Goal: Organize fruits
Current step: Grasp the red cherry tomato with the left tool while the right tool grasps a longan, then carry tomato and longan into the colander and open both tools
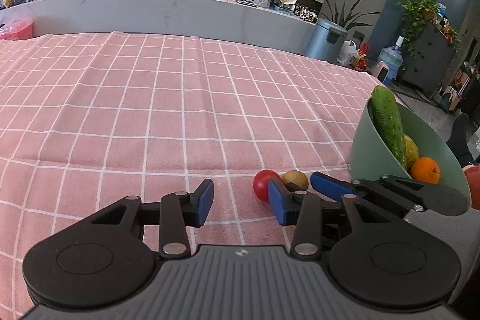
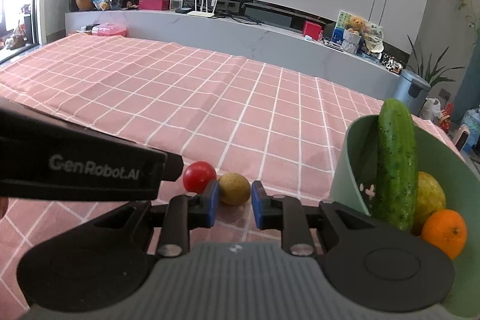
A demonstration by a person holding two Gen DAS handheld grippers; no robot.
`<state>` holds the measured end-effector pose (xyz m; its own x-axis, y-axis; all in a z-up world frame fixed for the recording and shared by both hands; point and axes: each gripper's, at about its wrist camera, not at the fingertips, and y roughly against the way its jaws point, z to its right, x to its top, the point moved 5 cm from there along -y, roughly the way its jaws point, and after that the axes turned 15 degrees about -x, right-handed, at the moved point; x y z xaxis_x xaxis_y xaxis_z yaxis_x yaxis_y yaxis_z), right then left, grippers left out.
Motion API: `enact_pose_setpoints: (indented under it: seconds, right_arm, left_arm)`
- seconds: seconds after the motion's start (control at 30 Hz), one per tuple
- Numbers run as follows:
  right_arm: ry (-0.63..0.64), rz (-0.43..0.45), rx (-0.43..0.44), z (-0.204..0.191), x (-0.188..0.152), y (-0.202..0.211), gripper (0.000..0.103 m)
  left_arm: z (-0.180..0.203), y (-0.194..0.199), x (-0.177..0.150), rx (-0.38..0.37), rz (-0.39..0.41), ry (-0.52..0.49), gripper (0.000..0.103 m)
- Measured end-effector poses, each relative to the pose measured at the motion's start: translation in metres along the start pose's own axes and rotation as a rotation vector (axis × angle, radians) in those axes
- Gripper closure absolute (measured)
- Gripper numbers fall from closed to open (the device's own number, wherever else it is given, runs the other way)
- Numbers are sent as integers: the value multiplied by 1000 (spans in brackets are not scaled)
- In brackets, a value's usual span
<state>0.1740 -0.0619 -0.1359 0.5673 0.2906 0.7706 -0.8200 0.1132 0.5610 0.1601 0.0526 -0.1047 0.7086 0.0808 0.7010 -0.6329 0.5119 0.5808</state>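
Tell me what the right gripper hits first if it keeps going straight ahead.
Most likely the potato: it sits on the tablecloth just past the right gripper, lined up with the open gap. The tomato lies left of that line. Depth is hard to judge.

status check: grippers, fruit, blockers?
Right hand-held gripper open, straddling potato. Left hand-held gripper open, empty. Tomato touching potato's left. Green bowl close right.

One legible marking noted: "GenRobot.AI", in pale grey lettering on the black side of the left gripper's body (image 2: 90,167), at about nine o'clock in the right wrist view. The television's bezel logo is too small to read.
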Motion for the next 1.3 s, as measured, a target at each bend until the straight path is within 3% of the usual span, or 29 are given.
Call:
enact_pose_setpoints:
  seconds: [0.33,0.73,1.07,1.3]
  right_arm:
    - [21,-3,23,-7,1,-14,81]
    - [34,-27,-3,1,-15,5,82]
    - [26,-24,4,2,-17,5,82]
    - [33,-22,5,3,-19,9,82]
  left_arm:
    - [1,-2,0,-12,-4,1,54]
    - [14,-28,1,-3,-41,-62,54]
    - [13,-38,-2,4,-67,-59,72]
    - [15,-31,-3,9,-69,-47,74]
